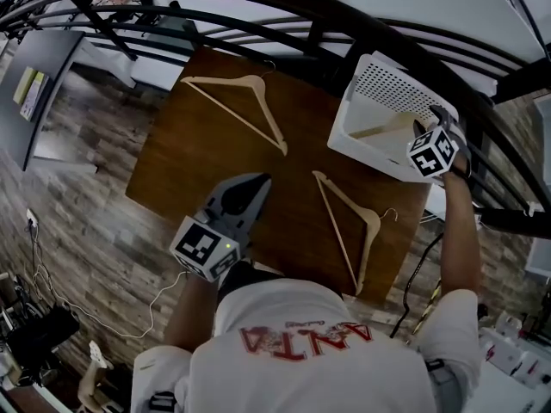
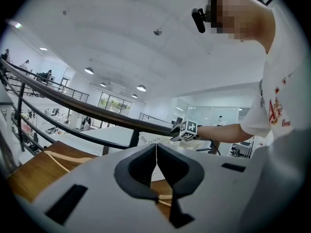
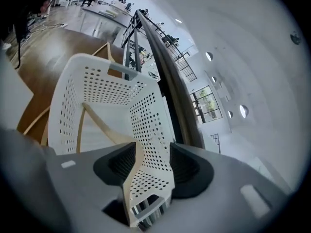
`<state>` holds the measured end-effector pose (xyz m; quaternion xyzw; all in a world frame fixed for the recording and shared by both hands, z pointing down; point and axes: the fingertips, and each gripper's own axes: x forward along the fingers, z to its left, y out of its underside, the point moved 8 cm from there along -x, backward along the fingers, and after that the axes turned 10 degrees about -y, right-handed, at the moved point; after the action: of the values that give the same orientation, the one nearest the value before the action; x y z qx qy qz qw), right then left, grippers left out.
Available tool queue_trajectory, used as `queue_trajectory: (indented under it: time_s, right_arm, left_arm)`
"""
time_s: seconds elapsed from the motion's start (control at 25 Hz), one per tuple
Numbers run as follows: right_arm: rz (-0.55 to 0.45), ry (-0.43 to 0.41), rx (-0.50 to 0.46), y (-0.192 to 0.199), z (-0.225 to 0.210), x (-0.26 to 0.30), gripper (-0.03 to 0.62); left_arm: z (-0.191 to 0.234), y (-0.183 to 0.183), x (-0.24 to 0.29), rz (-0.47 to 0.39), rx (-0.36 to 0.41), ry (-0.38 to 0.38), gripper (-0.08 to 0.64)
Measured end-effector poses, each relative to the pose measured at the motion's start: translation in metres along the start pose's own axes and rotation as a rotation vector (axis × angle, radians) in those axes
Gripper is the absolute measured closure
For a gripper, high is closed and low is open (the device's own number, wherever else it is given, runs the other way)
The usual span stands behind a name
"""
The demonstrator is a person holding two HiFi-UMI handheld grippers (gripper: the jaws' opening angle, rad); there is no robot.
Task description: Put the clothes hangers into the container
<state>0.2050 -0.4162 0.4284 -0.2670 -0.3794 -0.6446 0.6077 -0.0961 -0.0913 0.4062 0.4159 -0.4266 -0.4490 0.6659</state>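
Two wooden hangers lie on the brown table [image 1: 202, 175]: one at the far left [image 1: 250, 106], one at the near right [image 1: 349, 222]. A third hanger [image 1: 383, 129] lies inside the white perforated basket [image 1: 387, 76] at the table's far right corner. My left gripper [image 1: 254, 183] hovers over the table's near middle, between the two loose hangers, its jaws shut with nothing in them [image 2: 156, 147]. My right gripper [image 1: 430, 126] is at the basket's right rim. Its jaws stand open [image 3: 151, 148] over the basket's corner wall [image 3: 146, 130], and the hanger [image 3: 99, 123] lies loose inside.
A black metal railing [image 1: 301, 15] curves close behind the table and the basket. Wood-look floor [image 1: 77, 196] runs along the left, with a thin cable [image 1: 52, 291] trailing on it. A grey panel [image 1: 43, 84] stands at the far left.
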Motion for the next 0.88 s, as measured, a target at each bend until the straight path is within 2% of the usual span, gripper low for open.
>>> queue_trajectory:
  time_s: [0.2,0.4,0.6,0.88]
  right_arm:
    - [-0.144,0.017,0.121,-0.014,0.006,-0.053,0.407]
    - [-0.284,0.053,0.243,-0.026,0.030,-0.105,0.518]
    - [-0.416,0.067,0.366,-0.040,0.062,-0.147,0.575]
    - [-0.603,0.055,0.566,-0.062,0.108,-0.186,0.589]
  left_arm:
    - [-0.003,-0.008,-0.003,-0.021,0.017,0.032,0.549]
    - [-0.004,-0.018,-0.009,-0.047,0.039,0.059,0.549]
    - [-0.002,-0.033,-0.018,-0.069,0.064,0.087,0.549]
    - [-0.001,-0.048,-0.038,-0.100,0.098,0.116,0.549]
